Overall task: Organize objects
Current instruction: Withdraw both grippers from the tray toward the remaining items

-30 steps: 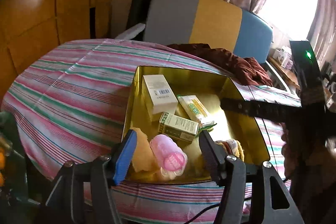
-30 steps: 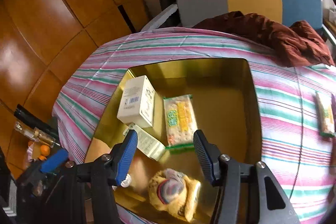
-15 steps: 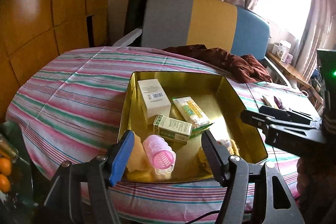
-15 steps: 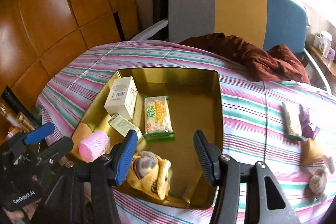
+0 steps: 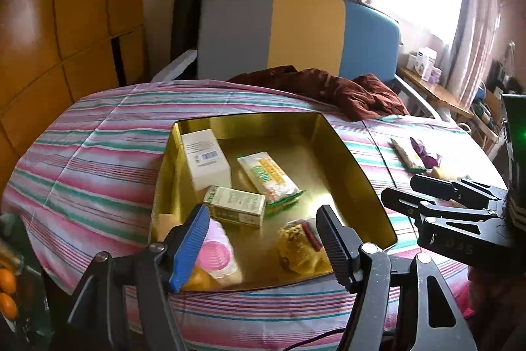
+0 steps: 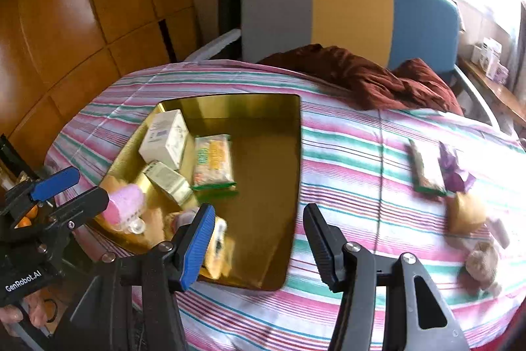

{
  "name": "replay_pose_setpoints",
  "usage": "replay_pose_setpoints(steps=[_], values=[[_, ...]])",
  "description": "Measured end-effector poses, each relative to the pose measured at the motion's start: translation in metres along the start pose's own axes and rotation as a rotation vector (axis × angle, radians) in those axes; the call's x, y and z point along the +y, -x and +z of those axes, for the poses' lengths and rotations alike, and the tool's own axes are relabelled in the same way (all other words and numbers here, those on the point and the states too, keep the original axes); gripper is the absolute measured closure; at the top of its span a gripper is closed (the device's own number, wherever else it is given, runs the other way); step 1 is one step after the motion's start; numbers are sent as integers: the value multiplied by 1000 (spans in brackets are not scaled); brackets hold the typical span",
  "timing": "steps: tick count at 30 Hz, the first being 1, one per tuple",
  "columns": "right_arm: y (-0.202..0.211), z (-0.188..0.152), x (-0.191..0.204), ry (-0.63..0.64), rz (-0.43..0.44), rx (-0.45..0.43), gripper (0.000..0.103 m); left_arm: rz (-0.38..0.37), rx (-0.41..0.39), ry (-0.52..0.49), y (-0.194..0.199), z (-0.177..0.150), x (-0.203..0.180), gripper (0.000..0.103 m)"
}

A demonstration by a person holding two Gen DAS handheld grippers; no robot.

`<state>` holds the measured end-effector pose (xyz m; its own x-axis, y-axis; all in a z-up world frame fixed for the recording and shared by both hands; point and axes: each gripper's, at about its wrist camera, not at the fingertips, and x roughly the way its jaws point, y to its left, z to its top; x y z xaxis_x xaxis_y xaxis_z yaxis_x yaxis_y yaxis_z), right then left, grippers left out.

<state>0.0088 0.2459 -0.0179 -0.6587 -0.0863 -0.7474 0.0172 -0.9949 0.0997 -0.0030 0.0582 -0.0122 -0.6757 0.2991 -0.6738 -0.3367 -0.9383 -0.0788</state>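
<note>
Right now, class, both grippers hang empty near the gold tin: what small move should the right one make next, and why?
Probably swing the right gripper rightward toward the snack bar on the striped cloth. Its jaws stand open with nothing between them, the gold tin already holds boxes and a cracker packet, and the bar, purple wrapper and small plush toy remain outside it.

A tin (image 5: 358, 180) sits on the table (image 5: 98, 160), left of its middle; in the tin a tall box (image 5: 205, 158) stands at the far left, a snack packet (image 5: 268, 178) lies to its right, a smaller box (image 5: 235, 204) lies in front of both, a hair roller (image 5: 217, 255) lies at the near left corner and a soft toy (image 5: 297, 245) to its right. On the table right of the tin lie a second packet (image 6: 427, 168), a wrapper (image 6: 455, 170) just beside it, and nearer, another toy (image 6: 481, 262); a crumpled cloth (image 6: 368, 78) lies at the far edge, with a chair (image 6: 345, 15) behind it.
</note>
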Motion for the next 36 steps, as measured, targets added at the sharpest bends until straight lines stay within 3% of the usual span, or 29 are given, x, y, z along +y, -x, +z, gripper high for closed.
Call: replay_pose_setpoints(steps=[22, 28, 36], values=[[30, -29, -89, -160, -145, 9, 45, -135, 28, -173, -19, 14, -79, 34], [51, -45, -140, -247, -223, 29, 45, -192, 33, -235, -23, 17, -107, 34], [100, -75, -229, -439, -395, 25, 45, -281, 80, -311, -37, 18, -154, 34]])
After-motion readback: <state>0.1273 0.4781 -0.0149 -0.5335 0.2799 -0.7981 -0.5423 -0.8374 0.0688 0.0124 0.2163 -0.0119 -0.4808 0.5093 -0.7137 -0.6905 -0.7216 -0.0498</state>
